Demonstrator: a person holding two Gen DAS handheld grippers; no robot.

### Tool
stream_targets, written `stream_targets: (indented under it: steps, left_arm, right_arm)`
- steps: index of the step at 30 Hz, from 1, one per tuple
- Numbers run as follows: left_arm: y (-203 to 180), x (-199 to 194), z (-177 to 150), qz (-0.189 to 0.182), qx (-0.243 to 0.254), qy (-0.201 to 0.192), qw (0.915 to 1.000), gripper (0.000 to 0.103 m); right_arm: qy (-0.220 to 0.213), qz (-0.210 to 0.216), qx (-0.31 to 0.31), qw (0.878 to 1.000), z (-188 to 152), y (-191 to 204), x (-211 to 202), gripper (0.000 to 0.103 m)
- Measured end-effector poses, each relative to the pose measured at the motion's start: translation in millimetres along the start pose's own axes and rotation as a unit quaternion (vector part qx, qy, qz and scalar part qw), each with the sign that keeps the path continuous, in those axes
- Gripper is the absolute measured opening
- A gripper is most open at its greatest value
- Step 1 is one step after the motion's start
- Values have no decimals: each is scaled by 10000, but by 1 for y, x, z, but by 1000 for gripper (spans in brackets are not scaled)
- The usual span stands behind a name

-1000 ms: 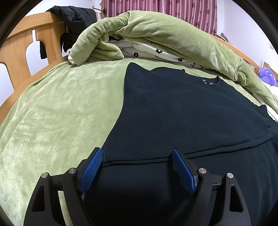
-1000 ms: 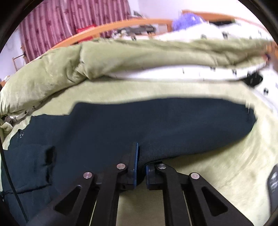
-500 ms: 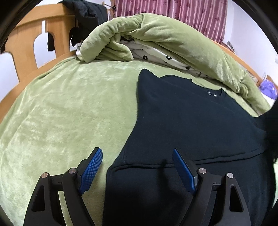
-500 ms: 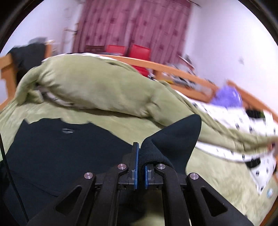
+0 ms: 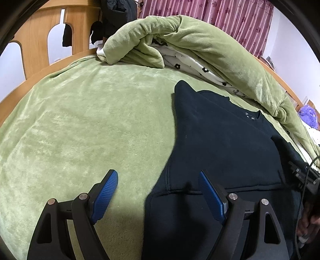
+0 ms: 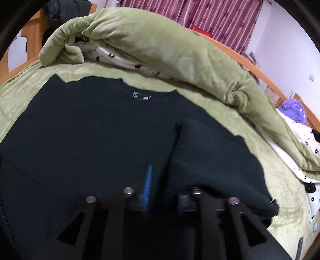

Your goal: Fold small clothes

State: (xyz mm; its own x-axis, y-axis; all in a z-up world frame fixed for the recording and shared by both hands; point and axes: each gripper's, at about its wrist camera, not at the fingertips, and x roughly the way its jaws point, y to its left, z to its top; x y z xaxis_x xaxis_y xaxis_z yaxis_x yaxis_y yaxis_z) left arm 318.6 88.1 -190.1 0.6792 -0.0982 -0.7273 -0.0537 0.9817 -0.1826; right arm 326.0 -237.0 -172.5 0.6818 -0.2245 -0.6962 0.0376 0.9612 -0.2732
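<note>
The black sweatshirt (image 6: 96, 128) lies flat on the green bed cover (image 5: 80, 124), its collar with a small label (image 6: 141, 95) toward the rolled green quilt (image 6: 160, 44) at the far side and its hem toward the cameras, so the long axis runs from near to far. Its right sleeve (image 6: 216, 160) is folded over the body and makes a thick dark flap; the cloth looks smooth, with one seam across the lower part. The right tool (image 6: 166, 192) is low over this sleeve, its blue pads a moderate gap apart; the picture is blurred here, so it seems the sleeve only lies against the right pad and is not pinched. The left tool (image 5: 158, 192) hovers with its pads wide apart over the left edge of the sweatshirt near the hem, one pad above the bed cover, the other above the black cloth, holding nothing. Behind the quilt stand a wooden headboard (image 5: 34, 42) and pink curtains (image 5: 210, 14).
</note>
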Motion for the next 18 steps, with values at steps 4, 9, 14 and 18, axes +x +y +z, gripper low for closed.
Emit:
stream_targets:
  steps: [4, 9, 14, 18]
  left_arm:
    - [-4, 3, -1, 12, 91, 34, 10000, 81]
    - [-15, 0, -5, -94, 330, 34, 9994, 80]
    - [-47, -10, -12, -481, 743, 75, 9960, 80]
    - [-88, -18, -19, -685, 1072, 77, 9918, 80]
  right_arm:
    - [231, 179, -241, 9993, -13, 9, 2, 60]
    - [295, 144, -269, 9991, -40, -7, -13, 61]
    - [201, 171, 321, 9991, -61, -56, -38, 61]
    - [76, 20, 884, 9961, -73, -101, -49, 62]
